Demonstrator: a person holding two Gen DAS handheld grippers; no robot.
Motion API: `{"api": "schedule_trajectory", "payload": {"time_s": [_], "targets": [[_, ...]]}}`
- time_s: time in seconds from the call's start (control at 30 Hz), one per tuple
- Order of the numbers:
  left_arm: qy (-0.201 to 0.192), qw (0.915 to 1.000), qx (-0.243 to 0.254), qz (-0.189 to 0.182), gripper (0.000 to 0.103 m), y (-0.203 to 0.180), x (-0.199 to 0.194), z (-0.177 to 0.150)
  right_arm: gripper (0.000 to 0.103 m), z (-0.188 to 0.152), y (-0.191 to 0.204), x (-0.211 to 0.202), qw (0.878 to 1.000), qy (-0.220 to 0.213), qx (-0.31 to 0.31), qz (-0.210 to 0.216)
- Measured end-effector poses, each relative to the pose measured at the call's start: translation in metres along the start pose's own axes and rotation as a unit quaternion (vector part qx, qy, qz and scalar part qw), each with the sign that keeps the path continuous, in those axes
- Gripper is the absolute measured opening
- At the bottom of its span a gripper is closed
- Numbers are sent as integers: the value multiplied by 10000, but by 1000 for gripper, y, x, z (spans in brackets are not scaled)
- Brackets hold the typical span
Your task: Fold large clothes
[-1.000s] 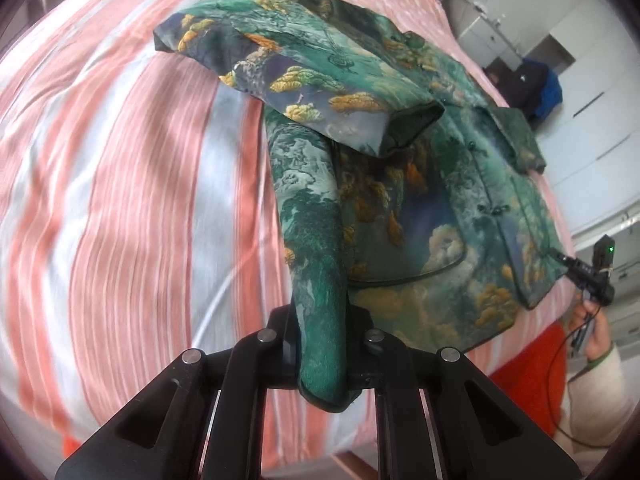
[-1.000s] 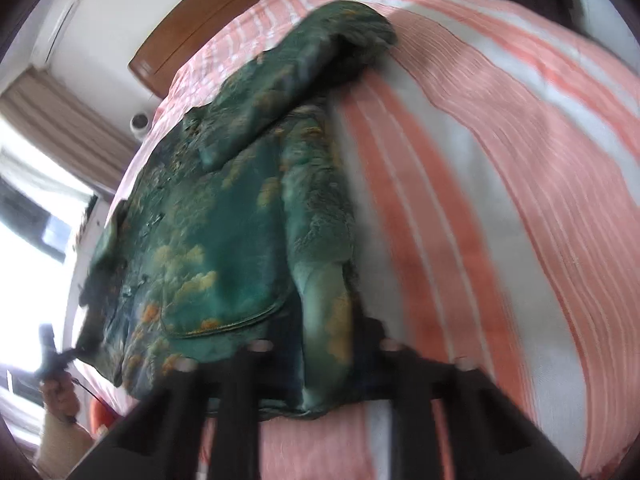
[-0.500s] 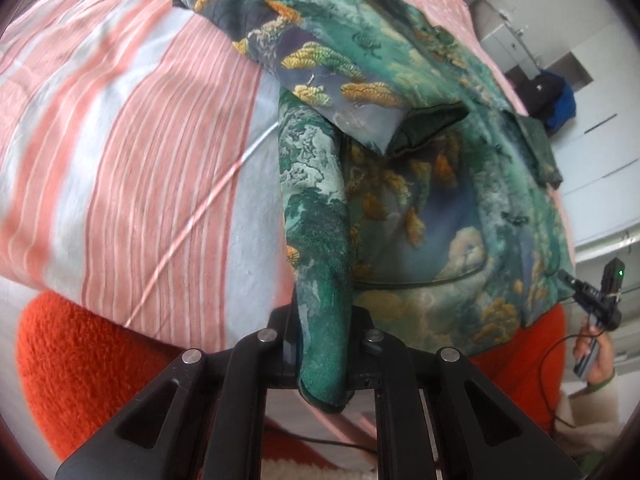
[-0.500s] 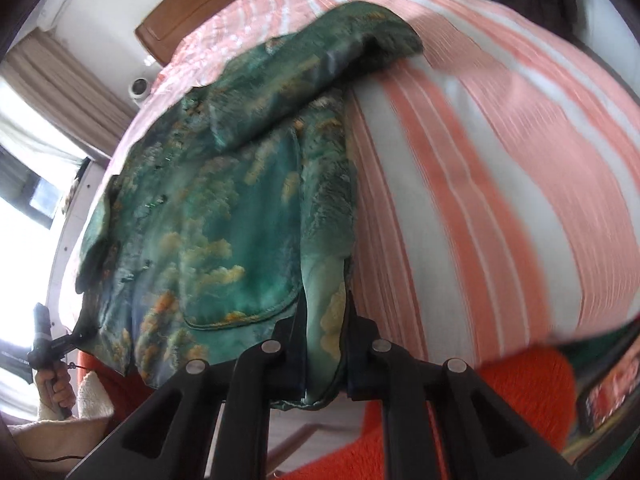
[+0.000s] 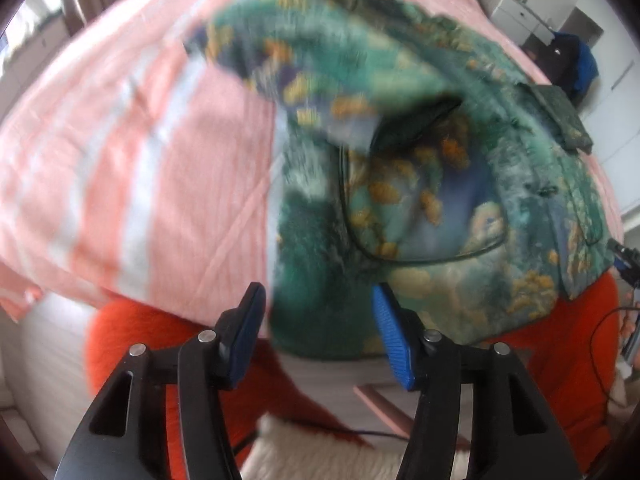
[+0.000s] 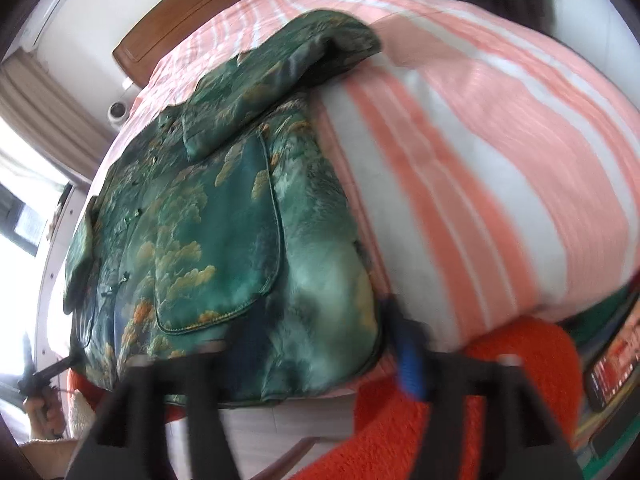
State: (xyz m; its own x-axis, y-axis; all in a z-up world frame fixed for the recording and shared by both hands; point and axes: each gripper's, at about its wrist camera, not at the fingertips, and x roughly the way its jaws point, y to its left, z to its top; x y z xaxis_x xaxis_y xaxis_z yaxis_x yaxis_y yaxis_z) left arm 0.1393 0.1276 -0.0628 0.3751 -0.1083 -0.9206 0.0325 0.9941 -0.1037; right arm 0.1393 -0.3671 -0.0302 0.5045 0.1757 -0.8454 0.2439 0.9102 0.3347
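A green jacket with gold cloud print [image 5: 432, 184] lies on a pink and white striped bed [image 5: 132, 160], its hem hanging over the bed's near edge. One sleeve is folded across its chest. My left gripper [image 5: 318, 332] is open, its blue pads either side of the hem and apart from it. In the right wrist view the jacket [image 6: 224, 216] fills the left half. My right gripper [image 6: 308, 356] is open too, blurred, just below the hem.
An orange fluffy rug [image 6: 472, 396] lies on the floor by the bed's edge. A wooden headboard [image 6: 192, 12] stands at the far end. White cabinets [image 5: 520, 12] and a dark blue bundle [image 5: 576, 60] stand beyond the bed.
Both grippers were shut on the jacket's hem. Both have opened and let it go, and have drawn back from the bed. The hem now hangs free.
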Motion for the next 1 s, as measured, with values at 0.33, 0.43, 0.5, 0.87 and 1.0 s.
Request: {"api": "schedule_trajectory", "payload": {"time_s": [0.33,0.43,0.5,0.87,1.0], "targets": [[-923,9543,2788,551,99,-79,-7,46,72,-19,48,-48,9936,-982,-544,-132],[-552,9432,3092,1081,86,-90,51,65,72,-29,70,-45,9926,-930,-772,69],[-424,9602,2596,940,42,-77,66,84,72,-38,82,-46,9909,-902,-991,120],[-2051,9606,-1731,720,10,185,-73,135,72,-51,72,-76,9844,-1259,-1208,-223],[-1842,9049,-3184,2142,46,291,-65,109,72,-29,74,-75,9829,-1266,-1320,-192]]}}
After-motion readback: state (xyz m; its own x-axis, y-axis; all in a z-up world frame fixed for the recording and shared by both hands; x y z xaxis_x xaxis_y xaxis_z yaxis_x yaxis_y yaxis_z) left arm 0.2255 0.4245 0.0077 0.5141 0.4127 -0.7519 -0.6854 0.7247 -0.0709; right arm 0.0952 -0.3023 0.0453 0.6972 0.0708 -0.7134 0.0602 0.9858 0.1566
